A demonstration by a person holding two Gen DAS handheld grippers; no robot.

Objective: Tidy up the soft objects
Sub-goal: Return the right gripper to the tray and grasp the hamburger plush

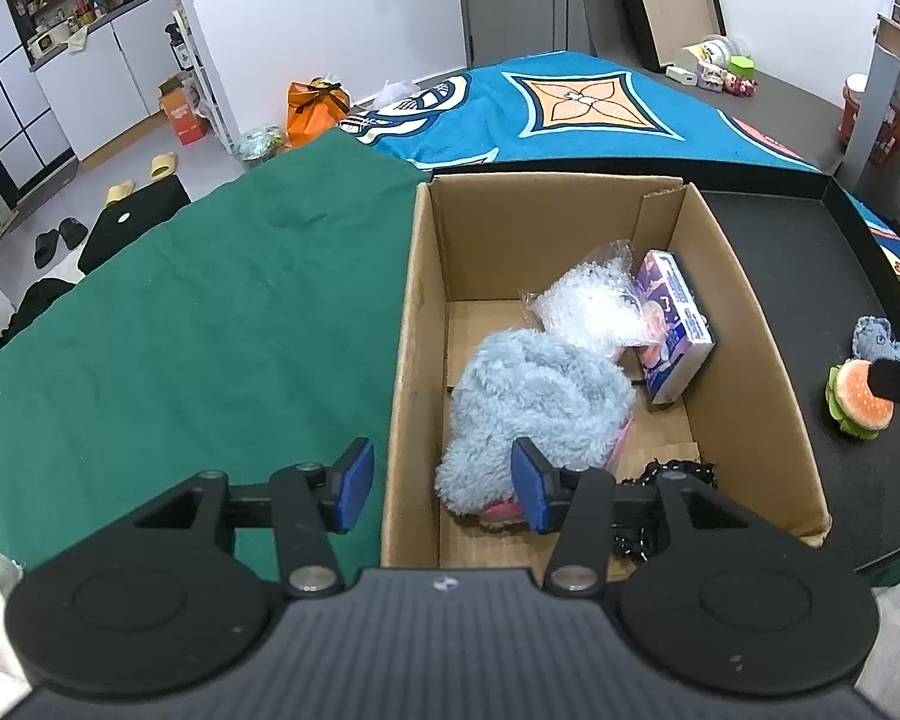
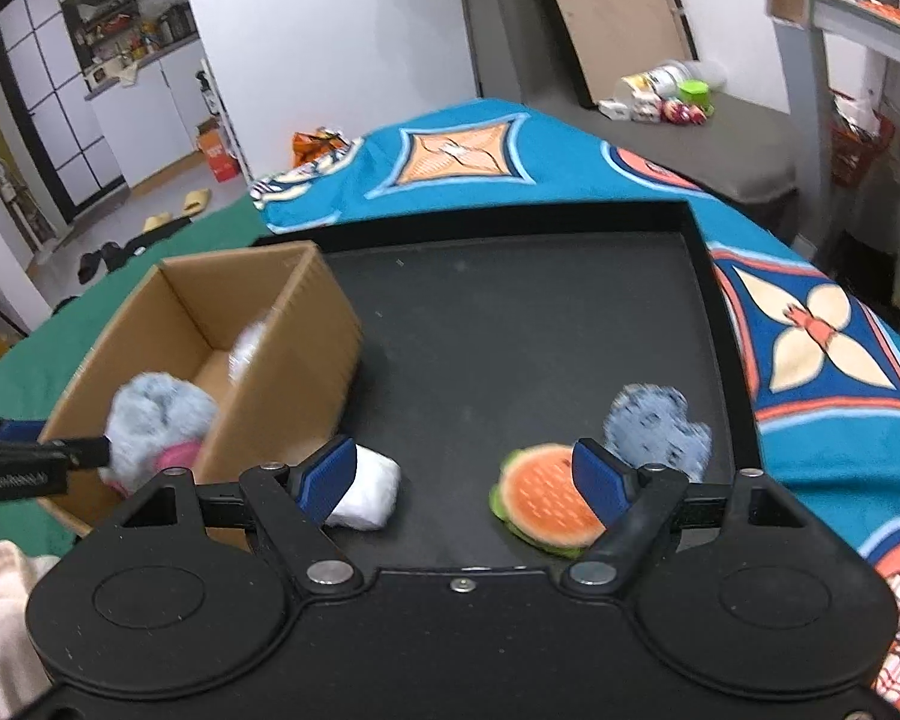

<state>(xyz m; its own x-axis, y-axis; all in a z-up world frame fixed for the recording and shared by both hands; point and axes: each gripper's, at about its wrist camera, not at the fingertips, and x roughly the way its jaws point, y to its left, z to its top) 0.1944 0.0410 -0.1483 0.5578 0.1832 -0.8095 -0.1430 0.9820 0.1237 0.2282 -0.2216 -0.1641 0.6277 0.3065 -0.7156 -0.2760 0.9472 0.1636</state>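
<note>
Hovering spread and empty, the left gripper (image 1: pixel 444 486) is straddling the cardboard box (image 1: pixel 417 324) wall, fluffy blue plush (image 1: pixel 534 396) inside at frame center. The right gripper (image 2: pixel 465 477) is hanging spread beside the burger plush (image 2: pixel 546 498), lower right, on the black tray (image 2: pixel 510 324).

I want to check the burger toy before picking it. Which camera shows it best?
The right wrist view: the burger toy lies close, on the black tray, with only its right edge behind a finger, though slightly blurred. In the left wrist view it is small at the right edge, partly hidden.
</note>
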